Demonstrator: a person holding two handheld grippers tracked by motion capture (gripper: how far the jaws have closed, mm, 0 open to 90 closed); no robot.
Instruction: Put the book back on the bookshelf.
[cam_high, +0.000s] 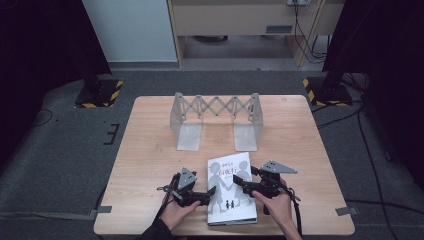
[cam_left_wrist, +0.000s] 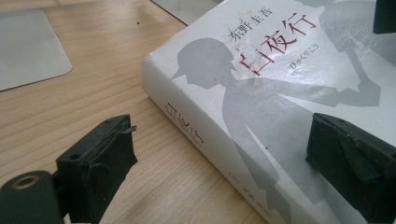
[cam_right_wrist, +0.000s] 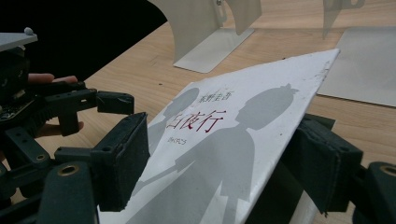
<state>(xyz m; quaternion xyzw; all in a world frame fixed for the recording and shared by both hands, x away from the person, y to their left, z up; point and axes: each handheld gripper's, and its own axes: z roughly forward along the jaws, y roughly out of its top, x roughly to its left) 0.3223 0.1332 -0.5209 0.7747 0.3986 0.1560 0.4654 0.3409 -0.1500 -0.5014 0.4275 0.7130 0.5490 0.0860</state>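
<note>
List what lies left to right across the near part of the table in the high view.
Left hand-held gripper → book → right hand-held gripper, both reaching onto the book from either side.

Both grippers are black, each topped by a grey three-cornered plate, seen at lower centre of the high view: the left gripper (cam_high: 210, 192) and the right gripper (cam_high: 240, 185). Dark cables trail from them toward the bottom edge. The jaws carry worn black pads and brass-coloured screw holes. A dark sleeve (cam_high: 156, 231) covers the left forearm.
</note>
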